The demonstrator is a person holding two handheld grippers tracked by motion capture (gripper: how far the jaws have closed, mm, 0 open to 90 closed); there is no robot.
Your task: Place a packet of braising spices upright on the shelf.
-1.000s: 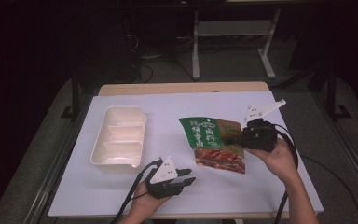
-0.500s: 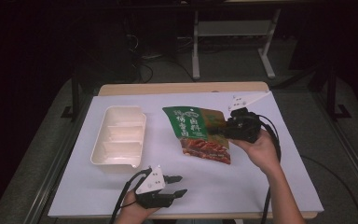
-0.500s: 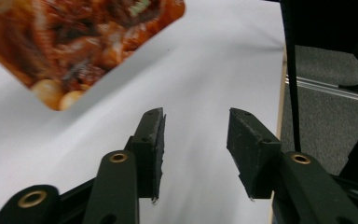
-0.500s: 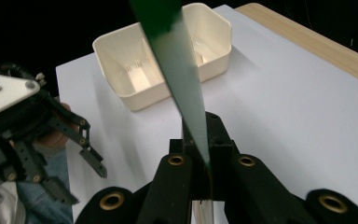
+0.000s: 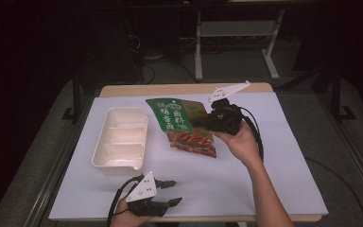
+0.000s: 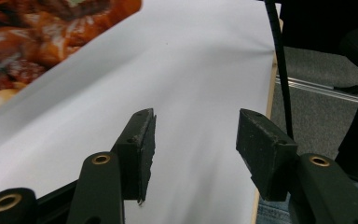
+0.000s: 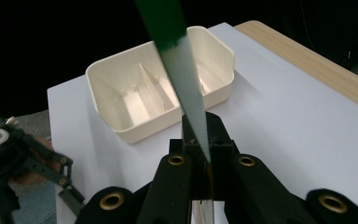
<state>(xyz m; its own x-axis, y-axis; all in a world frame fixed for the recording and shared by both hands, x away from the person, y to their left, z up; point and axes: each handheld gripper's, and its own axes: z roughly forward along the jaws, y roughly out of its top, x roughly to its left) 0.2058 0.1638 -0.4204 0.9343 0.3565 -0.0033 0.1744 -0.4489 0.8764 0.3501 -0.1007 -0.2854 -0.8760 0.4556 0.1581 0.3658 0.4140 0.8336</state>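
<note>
Right gripper (image 5: 210, 121) clamping food pouch (image 5: 183, 125), pouch base cropped

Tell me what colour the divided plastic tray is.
The divided plastic tray is cream white, clearest in the high view.

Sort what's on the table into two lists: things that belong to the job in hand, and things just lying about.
In the job:
- snack bag, pinched at its edge and held off the table
- right gripper, shut on the bag
- tray, empty, likely where the bag is headed

Lying about:
- left gripper, open, idle at the near table edge
- white sheet covering the table
</note>
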